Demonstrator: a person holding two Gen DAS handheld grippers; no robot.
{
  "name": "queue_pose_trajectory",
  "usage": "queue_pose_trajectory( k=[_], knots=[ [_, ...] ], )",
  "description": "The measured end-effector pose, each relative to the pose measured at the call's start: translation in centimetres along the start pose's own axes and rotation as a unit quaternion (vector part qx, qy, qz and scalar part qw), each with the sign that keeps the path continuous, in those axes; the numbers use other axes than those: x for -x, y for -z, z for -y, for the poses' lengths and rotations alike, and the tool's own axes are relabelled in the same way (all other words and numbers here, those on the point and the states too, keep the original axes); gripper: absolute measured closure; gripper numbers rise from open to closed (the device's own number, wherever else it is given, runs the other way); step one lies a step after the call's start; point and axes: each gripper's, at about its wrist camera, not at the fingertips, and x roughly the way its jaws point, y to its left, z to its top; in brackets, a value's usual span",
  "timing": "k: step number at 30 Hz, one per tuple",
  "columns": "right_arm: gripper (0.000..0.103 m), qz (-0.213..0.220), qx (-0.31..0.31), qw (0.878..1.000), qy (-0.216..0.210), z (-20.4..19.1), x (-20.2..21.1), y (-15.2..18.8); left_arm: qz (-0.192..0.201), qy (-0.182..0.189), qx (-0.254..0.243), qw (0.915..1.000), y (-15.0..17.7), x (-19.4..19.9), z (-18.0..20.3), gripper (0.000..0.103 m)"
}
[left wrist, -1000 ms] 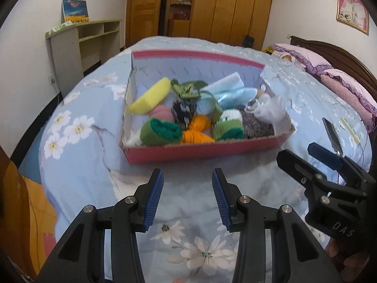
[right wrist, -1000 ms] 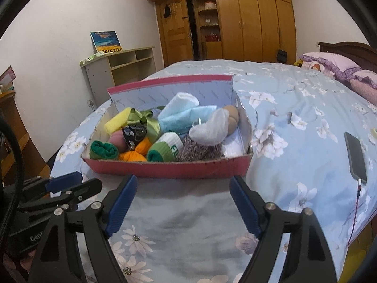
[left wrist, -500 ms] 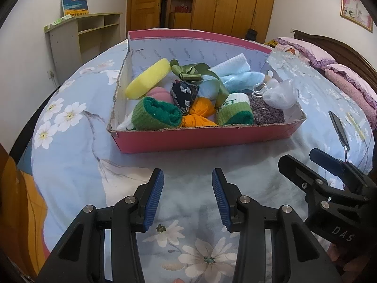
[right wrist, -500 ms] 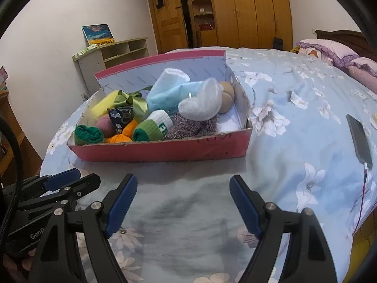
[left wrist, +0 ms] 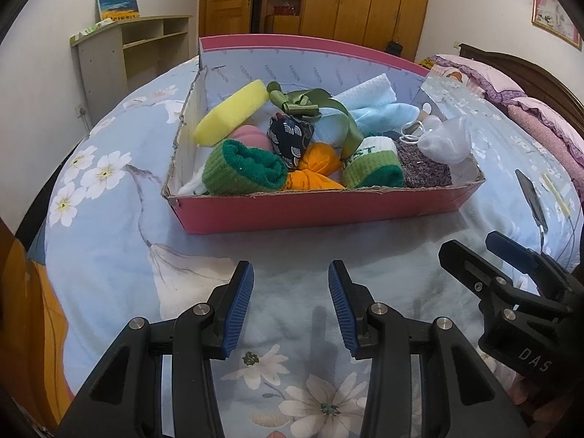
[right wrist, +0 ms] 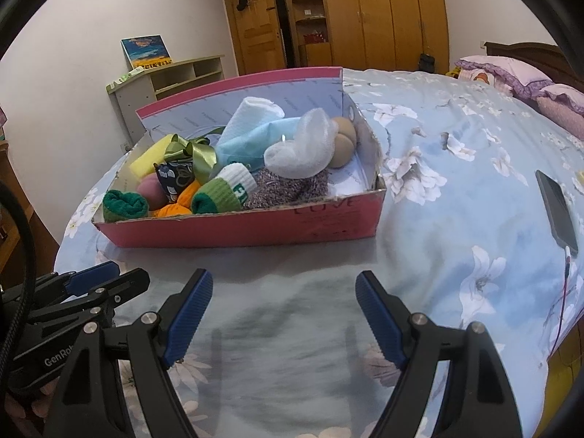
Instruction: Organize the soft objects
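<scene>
1. Blue flowered bedspread (left wrist: pixel 120 241) covers the big bed, and we see lots of bare cover between our tongs and the box.
2. Pink cardboard box (left wrist: pixel 321 211) sits on the bed in front of us, its back flap standing up and its front wall low.
3. Soft things fill the box: a yellow sponge (left wrist: pixel 230 113) at the back left, a green rolled sock (left wrist: pixel 241 171) at the front left corner, an orange bundle (left wrist: pixel 314 171) beside it, and a green-and-white sock (left wrist: pixel 372 164) further right.
4. Our left tongs (left wrist: pixel 291 303) hang over the bare cover, near the front wall but not touching it. They are partly open and hold nothing.
5. Our right tongs (right wrist: pixel 284 314) are spread wide and hold nothing too.
6. Only the right view shows us two tan balls (right wrist: pixel 343 142) behind a white sock (right wrist: pixel 299 149) at the box's right end.
7. Only the left view shows us a framed picture (left wrist: pixel 554 11) on the wall.
8. A black phone (right wrist: pixel 556 208) lies near the bed's right edge, well apart from the box.
</scene>
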Motion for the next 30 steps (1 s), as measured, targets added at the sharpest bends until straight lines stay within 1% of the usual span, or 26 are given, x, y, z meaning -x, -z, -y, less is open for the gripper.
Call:
queue_pose_trajectory(
  k=[16,24,30],
  knots=[
    [0.019,-0.004,0.002,1.0,0.013,0.14,-0.17,0.03,-0.003,-0.001,-0.001,1.0,0.02,-0.28,0.06,0.059],
    [0.019,0.002,0.016,1.0,0.018,-0.26,-0.08,0.03,-0.003,-0.002,-0.001,1.0,-0.01,-0.34,0.09,0.059],
    [0.019,0.011,0.012,1.0,0.022,-0.24,0.25,-0.11,-0.006,-0.006,-0.001,1.0,0.0,-0.39,0.06,0.059]
  ],
)
